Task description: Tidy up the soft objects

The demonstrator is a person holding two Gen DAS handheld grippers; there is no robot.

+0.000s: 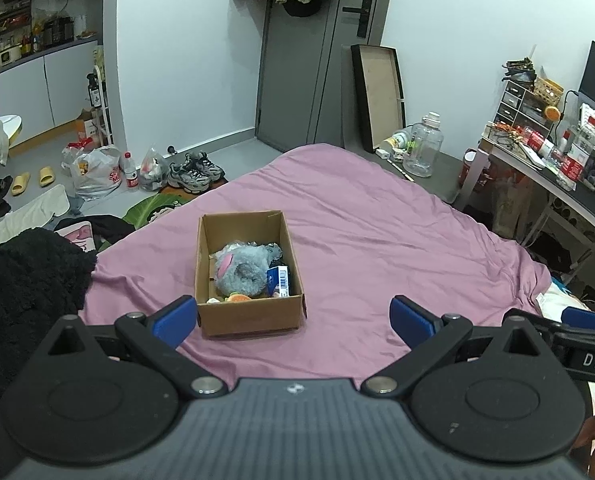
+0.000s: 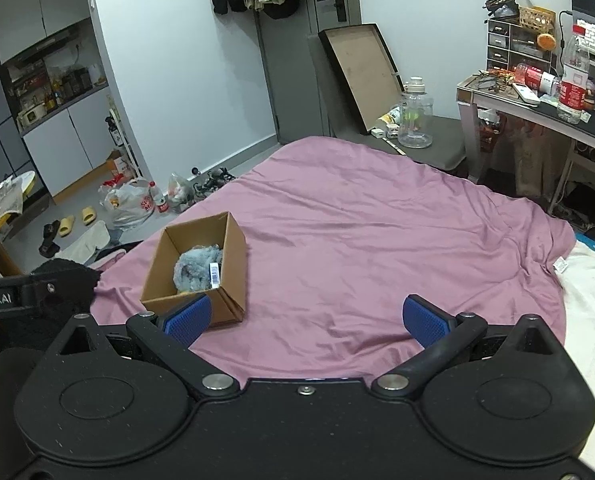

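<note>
An open cardboard box (image 1: 249, 316) stands on the pink bedsheet (image 1: 377, 240). Inside it lies a grey-blue plush toy (image 1: 239, 272) with a pink ear, a blue and white tagged item (image 1: 279, 280) and something orange (image 1: 237, 298) at the near wall. My left gripper (image 1: 293, 318) hovers just in front of the box, jaws wide open, nothing between them. In the right wrist view the box (image 2: 195, 268) sits to the left, the plush (image 2: 193, 272) inside. My right gripper (image 2: 307, 318) is open and empty over bare sheet, its left finger near the box's corner.
A black fuzzy garment (image 1: 25, 280) lies at the bed's left edge. Shoes (image 1: 195, 172), bags (image 1: 97, 172) and slippers clutter the floor beyond. A cluttered desk (image 2: 537, 100) stands at right, a clear jug (image 2: 415, 120) on a grey stand beside it. White bedding (image 2: 593, 320) shows at right.
</note>
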